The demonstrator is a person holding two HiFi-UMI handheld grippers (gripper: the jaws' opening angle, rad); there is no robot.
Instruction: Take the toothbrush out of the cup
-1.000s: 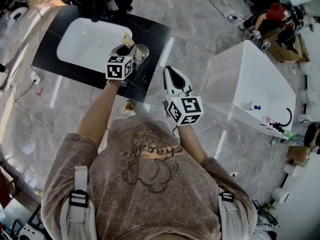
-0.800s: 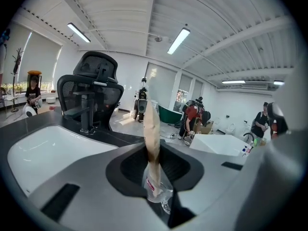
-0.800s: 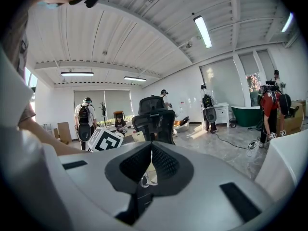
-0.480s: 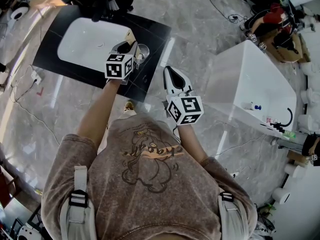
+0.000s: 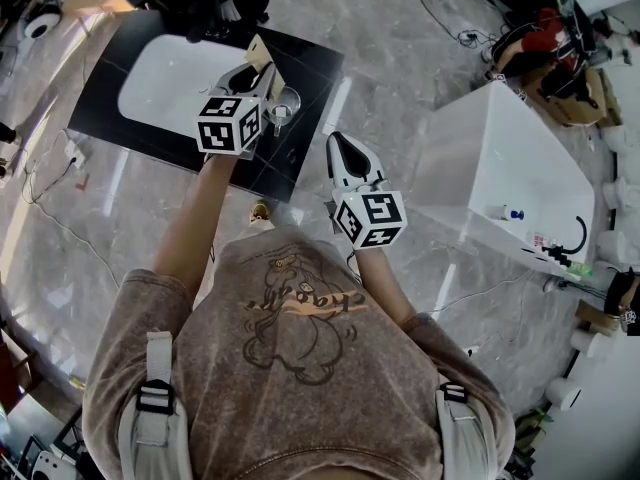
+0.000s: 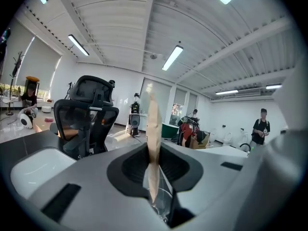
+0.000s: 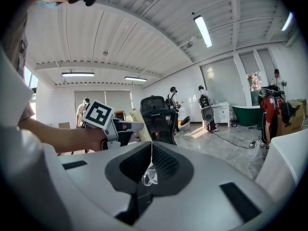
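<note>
My left gripper (image 5: 256, 76) is shut on the beige toothbrush handle (image 5: 262, 56), held above the black mat. In the left gripper view the handle (image 6: 153, 129) stands upright between the jaws. Its lower end hangs just at the rim of the clear glass cup (image 6: 164, 207). The cup (image 5: 283, 106) stands on the mat right beside that gripper. My right gripper (image 5: 340, 148) hovers over the mat's near right corner with its jaws pressed together, nothing between them. From the right gripper view I see the left gripper (image 7: 115, 125), the toothbrush (image 7: 138, 123) and the cup (image 7: 148, 178).
A white basin (image 5: 165, 78) is set in the black mat (image 5: 300, 158) on the marble floor. A big white tub-like block (image 5: 500, 168) stands to the right. A black office chair (image 6: 89, 114) is behind the basin, with people and cables further off.
My left gripper has risen with the toothbrush, lifting it up out of the cup. The cup and my right gripper have stayed where they were.
</note>
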